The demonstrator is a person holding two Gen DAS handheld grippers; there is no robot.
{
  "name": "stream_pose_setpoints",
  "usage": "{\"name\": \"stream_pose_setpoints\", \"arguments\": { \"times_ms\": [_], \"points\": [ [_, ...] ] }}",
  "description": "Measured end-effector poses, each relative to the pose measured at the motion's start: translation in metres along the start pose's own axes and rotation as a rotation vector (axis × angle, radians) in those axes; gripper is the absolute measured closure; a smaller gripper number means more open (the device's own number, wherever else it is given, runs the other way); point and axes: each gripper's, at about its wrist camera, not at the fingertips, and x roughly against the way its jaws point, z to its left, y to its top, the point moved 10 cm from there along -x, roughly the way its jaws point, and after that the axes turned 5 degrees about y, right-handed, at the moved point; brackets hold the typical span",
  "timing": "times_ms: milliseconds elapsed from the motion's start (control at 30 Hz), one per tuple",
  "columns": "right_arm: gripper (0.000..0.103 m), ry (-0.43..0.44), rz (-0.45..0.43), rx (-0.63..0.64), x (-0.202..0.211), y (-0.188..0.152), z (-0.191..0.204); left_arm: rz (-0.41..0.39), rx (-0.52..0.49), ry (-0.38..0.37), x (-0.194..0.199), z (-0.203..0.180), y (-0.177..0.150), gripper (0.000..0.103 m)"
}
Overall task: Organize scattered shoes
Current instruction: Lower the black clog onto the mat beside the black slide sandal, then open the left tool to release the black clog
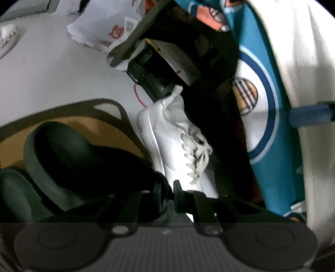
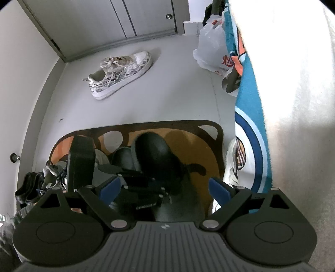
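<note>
A white sneaker [image 1: 167,134] lies along the right edge of the orange mat [image 1: 98,129], its heel up by a black shoe [image 1: 150,77]. My left gripper [image 1: 168,194] is shut on the sneaker's near end, with the pads close together. The same sneaker [image 2: 231,165] shows beside the mat [image 2: 201,144] in the right wrist view. My right gripper [image 2: 165,188] hangs open above a dark green clog [image 2: 152,150] and the left gripper's black body [image 2: 142,184], touching neither. A patterned sneaker [image 2: 119,73] lies alone on the grey floor further off.
A second clog [image 2: 122,159] and several shoes [image 2: 31,186] sit at the mat's left. A white plastic bag [image 2: 211,52] stands by the wall. Teal printed cloth [image 2: 249,108] and pale fabric [image 2: 297,104] hang at the right. A cabinet [image 2: 108,18] closes the far side.
</note>
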Motion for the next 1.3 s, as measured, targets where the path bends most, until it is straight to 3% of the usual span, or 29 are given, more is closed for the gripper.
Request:
{"name": "stream_pose_setpoints", "arguments": {
  "times_ms": [200, 600, 900, 1000, 1100, 1167, 1300],
  "points": [
    [0.009, -0.006, 0.011, 0.015, -0.003, -0.003, 0.001, 0.015, -0.001, 0.008, -0.008, 0.000, -0.014, 0.092],
    [0.009, -0.033, 0.003, 0.006, -0.006, -0.001, -0.006, -0.013, 0.085, -0.120, 0.000, 0.000, -0.020, 0.093],
    [0.009, -0.009, 0.013, 0.002, -0.005, -0.002, -0.003, -0.008, 0.085, -0.143, -0.005, -0.002, -0.014, 0.093],
    [0.009, -0.006, 0.012, 0.001, -0.004, -0.002, -0.003, 0.001, 0.052, -0.131, -0.006, -0.003, -0.012, 0.093],
    [0.009, -0.008, 0.018, -0.002, -0.006, -0.003, -0.004, 0.033, -0.008, -0.071, -0.012, 0.002, -0.013, 0.090],
    [0.009, -0.008, 0.021, -0.006, -0.006, -0.004, -0.004, 0.042, 0.007, -0.002, -0.014, 0.018, -0.011, 0.086],
    [0.009, -0.003, 0.025, -0.008, -0.005, -0.005, -0.003, 0.039, 0.020, 0.007, -0.010, 0.024, -0.015, 0.086]
  ]
}}
